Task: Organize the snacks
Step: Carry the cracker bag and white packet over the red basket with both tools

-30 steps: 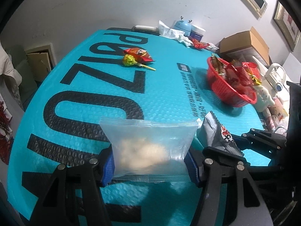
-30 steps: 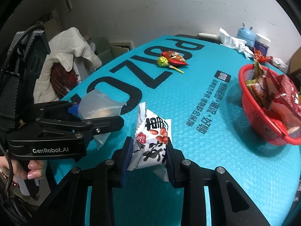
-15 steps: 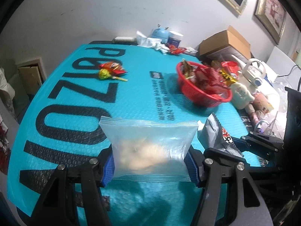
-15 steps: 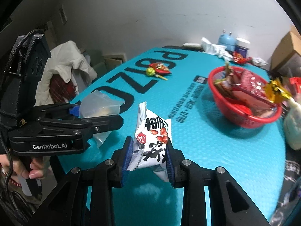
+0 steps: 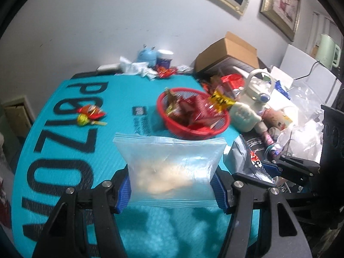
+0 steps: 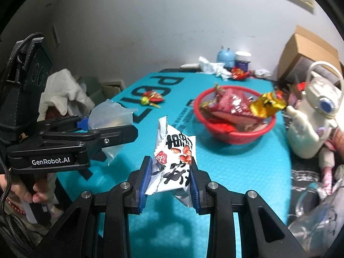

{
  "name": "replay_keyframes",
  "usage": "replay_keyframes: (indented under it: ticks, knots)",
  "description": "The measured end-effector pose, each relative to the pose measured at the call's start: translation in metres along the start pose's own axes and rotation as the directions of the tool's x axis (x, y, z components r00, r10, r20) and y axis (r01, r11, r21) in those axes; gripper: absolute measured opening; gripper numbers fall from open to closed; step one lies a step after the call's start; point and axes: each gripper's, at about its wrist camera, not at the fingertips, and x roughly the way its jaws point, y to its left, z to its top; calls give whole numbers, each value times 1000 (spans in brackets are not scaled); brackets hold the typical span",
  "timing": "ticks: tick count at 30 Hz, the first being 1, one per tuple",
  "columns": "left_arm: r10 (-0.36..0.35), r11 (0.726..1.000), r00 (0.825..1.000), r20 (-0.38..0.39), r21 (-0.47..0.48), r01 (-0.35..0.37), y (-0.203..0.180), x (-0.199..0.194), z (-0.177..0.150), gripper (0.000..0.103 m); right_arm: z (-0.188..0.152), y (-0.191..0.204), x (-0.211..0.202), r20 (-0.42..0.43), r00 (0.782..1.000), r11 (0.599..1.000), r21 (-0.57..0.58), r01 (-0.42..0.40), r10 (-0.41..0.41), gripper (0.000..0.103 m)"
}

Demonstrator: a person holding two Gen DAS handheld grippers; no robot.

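While the left gripper clamps a clear pouch, the right gripper pinches a white peanut packet.

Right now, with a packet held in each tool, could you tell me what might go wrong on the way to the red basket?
1. The red basket is already heaped, with a yellow wrapper overhanging its rim, so added packets might slide off.
2. The left tool pinches the clear bag only by its side edges; it could slip.
3. The right tool and its printed packet sit close beside the left one, so they might collide.
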Motion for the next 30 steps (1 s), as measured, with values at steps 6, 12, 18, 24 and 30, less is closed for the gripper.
replay_keyframes:
  ticks: [6,12,18,24,30]
  knots:
    - [-14,999,1000,16,44,13,-13,4,25,62,17,-15,-12,42,998,998,11,54,-54,32]
    - [-33,996,998,47,88,29,-23,10,56,62,41,-28,-12,75,993,996,12,88,-89,32]
    - [-58,993,996,71,111,49,-27,21,88,62,69,-47,-11,102,986,991,28,129,-132,32]
    - [-76,989,995,72,134,66,-30,42,119,62,92,-69,-3,128,979,987,46,156,-161,32]
    - [-87,988,995,45,135,80,-34,74,142,62,105,-90,10,125,972,979,72,191,-199,32]
